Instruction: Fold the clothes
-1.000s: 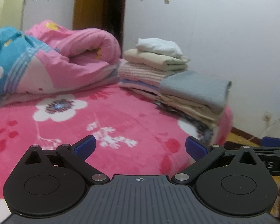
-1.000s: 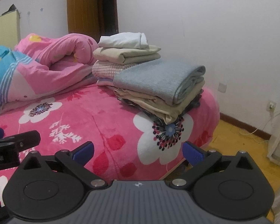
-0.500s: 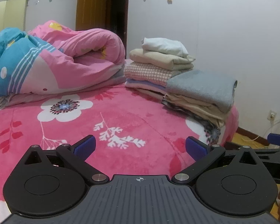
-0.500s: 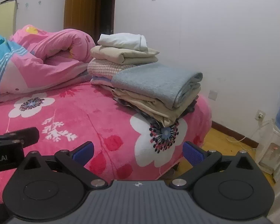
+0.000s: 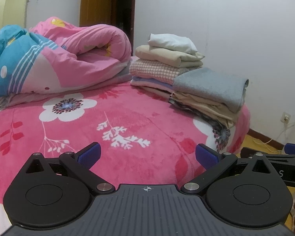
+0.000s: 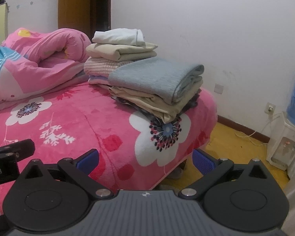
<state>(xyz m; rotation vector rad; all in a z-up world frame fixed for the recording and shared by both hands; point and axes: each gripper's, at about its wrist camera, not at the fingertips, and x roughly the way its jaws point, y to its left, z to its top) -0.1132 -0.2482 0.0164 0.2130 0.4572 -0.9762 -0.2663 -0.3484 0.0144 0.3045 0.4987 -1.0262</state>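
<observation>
Left gripper [image 5: 147, 155] at bottom centre of the left wrist view, jaws spread wide, nothing between the blue pads, only bare pink floral bedspread [image 5: 112, 122] beyond them. Right gripper [image 6: 145, 160] same state in its own view: wide open, empty, aimed over the bed's near corner with yellow floor [image 6: 232, 143] showing lower right. Each tool shows in the other's frame edge, the right one at the far right of the left view, the left one at the far left of the right view, so they sit side by side, near each other. No loose garment is visible on the bedspread in front of either. The clothes in view are already folded: a nearer stack topped by a grey-blue folded piece [image 6: 157, 78] over beige layers, right of centre in the left view and just above centre in the right view, at the bed edge. Its long side runs from upper right down to lower left in the right view, folded end toward the wall. Behind it, a taller stack [image 6: 118, 49] with a white piece on top. Further left, upper left of both frames, a rumpled pink and blue quilt [image 5: 55, 63]. Judgement: the right gripper is nearer the stacks and faces them more squarely; the left one would have to reach across. Which item is next cannot be told.
</observation>
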